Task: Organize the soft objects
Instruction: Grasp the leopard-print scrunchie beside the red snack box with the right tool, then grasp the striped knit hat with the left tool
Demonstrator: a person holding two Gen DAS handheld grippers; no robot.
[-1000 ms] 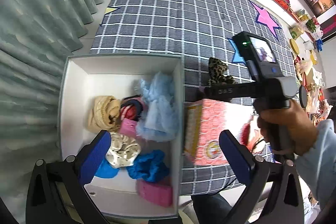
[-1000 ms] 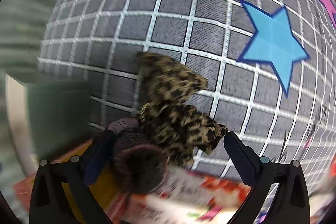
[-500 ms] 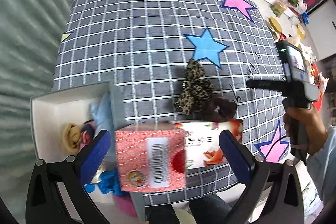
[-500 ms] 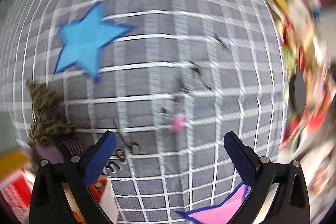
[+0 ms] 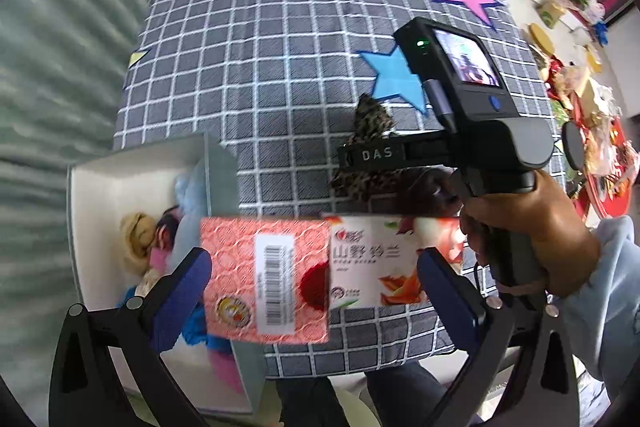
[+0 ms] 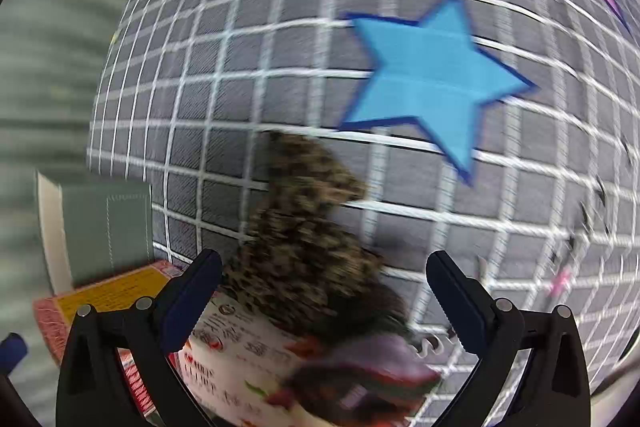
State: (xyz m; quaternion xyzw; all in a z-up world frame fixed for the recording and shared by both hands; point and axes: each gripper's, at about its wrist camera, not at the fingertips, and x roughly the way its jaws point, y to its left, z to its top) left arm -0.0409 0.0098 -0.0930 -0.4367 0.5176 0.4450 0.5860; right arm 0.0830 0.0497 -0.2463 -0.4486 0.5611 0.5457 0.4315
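Counting what lies on the checked tablecloth [image 5: 280, 67]: two cartons side by side near the front edge, one red [image 5: 266, 279] and one white [image 5: 374, 259], with two scrunchies just behind them, one leopard-print [image 6: 304, 243] and one dark maroon [image 6: 360, 359], touching. Beside the red carton stands one white box [image 5: 100, 195] holding several more soft pieces. Both claws, left [image 5: 314, 285] and right [image 6: 322, 293], are spread wide and grasp nothing; the right hovers over the leopard scrunchie.

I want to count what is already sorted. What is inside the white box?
Inside the white box lie soft pieces: beige, light blue, pink and blue. The red carton covers part, so the rest is hidden.
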